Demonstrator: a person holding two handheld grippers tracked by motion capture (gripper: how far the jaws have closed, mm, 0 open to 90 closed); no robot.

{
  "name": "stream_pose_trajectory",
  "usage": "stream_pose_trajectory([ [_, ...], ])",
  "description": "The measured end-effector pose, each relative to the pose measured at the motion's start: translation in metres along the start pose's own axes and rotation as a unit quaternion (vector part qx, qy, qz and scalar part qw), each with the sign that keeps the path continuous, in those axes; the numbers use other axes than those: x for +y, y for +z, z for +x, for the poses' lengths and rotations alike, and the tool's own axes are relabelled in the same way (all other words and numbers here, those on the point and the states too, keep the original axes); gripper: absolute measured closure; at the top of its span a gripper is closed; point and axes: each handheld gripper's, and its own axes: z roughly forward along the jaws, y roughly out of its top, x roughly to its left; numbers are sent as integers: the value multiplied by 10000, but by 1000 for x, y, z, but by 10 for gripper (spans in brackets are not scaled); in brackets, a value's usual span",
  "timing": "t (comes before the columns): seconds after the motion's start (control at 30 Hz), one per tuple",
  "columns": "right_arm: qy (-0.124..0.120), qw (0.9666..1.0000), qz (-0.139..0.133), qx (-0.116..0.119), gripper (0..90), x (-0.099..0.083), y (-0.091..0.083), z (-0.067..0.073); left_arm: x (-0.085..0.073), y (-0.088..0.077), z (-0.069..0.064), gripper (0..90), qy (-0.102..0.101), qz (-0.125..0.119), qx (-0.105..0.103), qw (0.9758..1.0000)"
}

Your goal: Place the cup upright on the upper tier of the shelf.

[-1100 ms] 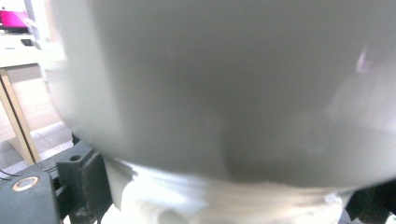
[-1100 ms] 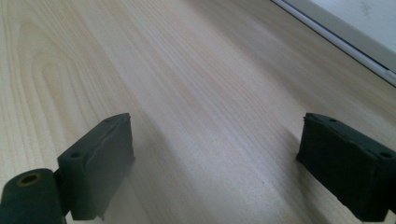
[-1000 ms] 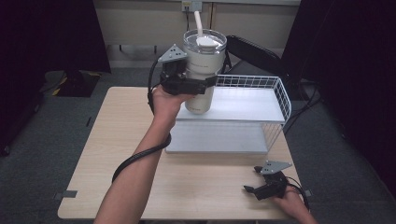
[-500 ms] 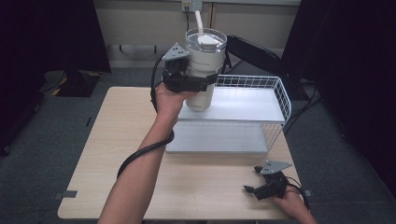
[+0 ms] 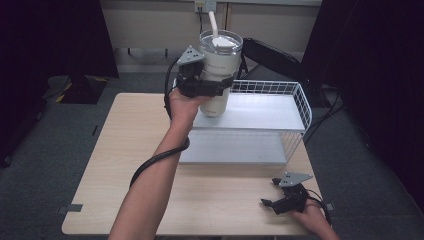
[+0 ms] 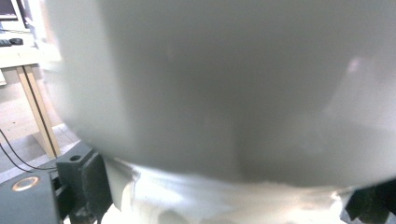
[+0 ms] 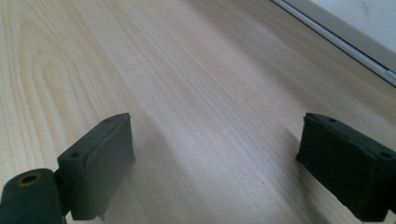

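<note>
A large white tumbler [image 5: 218, 70] with a clear lid and a white straw is held upright at the left end of the upper shelf of a white wire rack [image 5: 270, 112]. My left gripper [image 5: 212, 89] is shut on the tumbler's body from the left. In the left gripper view the tumbler's wall [image 6: 224, 84] is pressed close to the camera. I cannot tell whether its base touches the shelf. My right gripper [image 5: 267, 202] lies low at the table's front right, open, with bare wood between its jaws [image 7: 215, 158].
The rack has a lower shelf [image 5: 235, 147] under the upper one and a wire rail along its back and right side. The wooden table [image 5: 125, 150] has free room at the left and front. A cable trails along the left forearm.
The left gripper and the tumbler have risen slightly and shifted a little to the right. The right gripper has stayed still.
</note>
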Motion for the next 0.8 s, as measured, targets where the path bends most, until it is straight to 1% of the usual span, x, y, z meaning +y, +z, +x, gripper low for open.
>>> stream_pose_trajectory([
  [0.07, 0, 10000, 0, 1, 96, 0, 0, 0, 0, 1, 0, 92, 35, 22, 23, 10000],
  [0.13, 0, 10000, -1, 1, 96, 0, 0, 0, -1, 3, 0, 93, 35, 23, 71, 10000],
  [0.3, 0, 10000, 0, 0, 96, 0, 0, 0, -4, 6, 0, 92, 12, 64, 90, 9999],
  [0.33, -2, 10000, -1, -1, 96, 0, 0, 0, -4, 7, 0, 92, 48, 79, 117, 9999],
  [0.37, -2, 10000, 0, -1, 96, 0, 0, 0, -5, 8, 0, 92, 22, 77, 115, 9999],
  [0.57, -1, 10000, 0, 0, 96, 0, 0, 0, -7, 13, 0, 92, 69, 75, 176, 9998],
  [0.67, 0, 10000, -1, 1, 96, 0, 0, 0, -9, 16, 1, 92, 78, 119, 217, 9997],
  [0.7, 0, 10000, -1, 1, 96, 0, 0, 0, -10, 17, 1, 92, 49, 125, 216, 9997],
  [0.73, 1, 10000, -2, 1, 96, 0, 0, 0, -12, 19, 1, 92, 29, 145, 269, 9995],
  [0.8, -1, 10000, -1, 1, 96, 0, 0, 0, -12, 20, 1, 92, 9, 156, 267, 9995],
])
